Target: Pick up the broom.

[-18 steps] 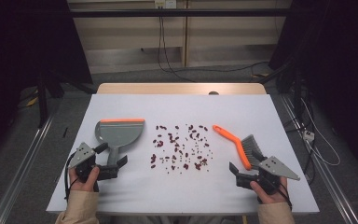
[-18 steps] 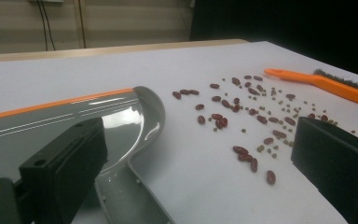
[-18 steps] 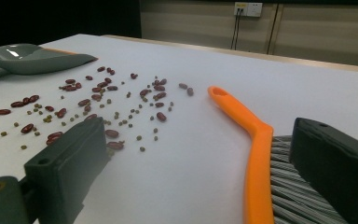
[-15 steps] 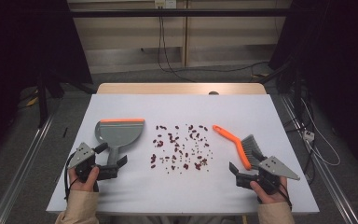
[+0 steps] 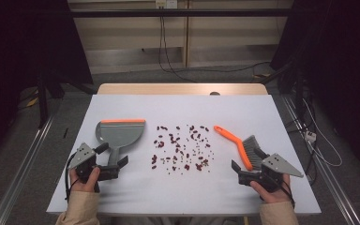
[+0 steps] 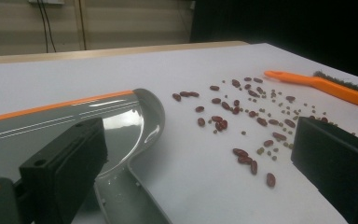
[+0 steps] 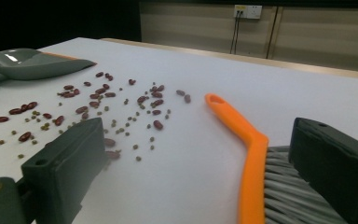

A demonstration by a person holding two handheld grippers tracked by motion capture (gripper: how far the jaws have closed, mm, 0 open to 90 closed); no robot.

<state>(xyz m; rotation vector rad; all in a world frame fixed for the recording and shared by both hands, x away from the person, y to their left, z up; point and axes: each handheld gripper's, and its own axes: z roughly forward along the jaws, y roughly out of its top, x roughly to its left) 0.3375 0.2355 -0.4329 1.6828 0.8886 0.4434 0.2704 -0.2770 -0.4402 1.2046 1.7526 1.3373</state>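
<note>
Both tongs stand open — left gripper astride the dustpan handle, right gripper at the brush; we should grip each squarely before sweeping the beans.

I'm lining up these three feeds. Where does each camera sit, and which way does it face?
High view: above the person's side, facing forward and down on the table; both hands with left gripper and right gripper.
Left gripper view: rides the left gripper, facing dustpan and beans.
Right gripper view: rides the right gripper, facing brush.
All three share the beans, dustpan and brush.
</note>
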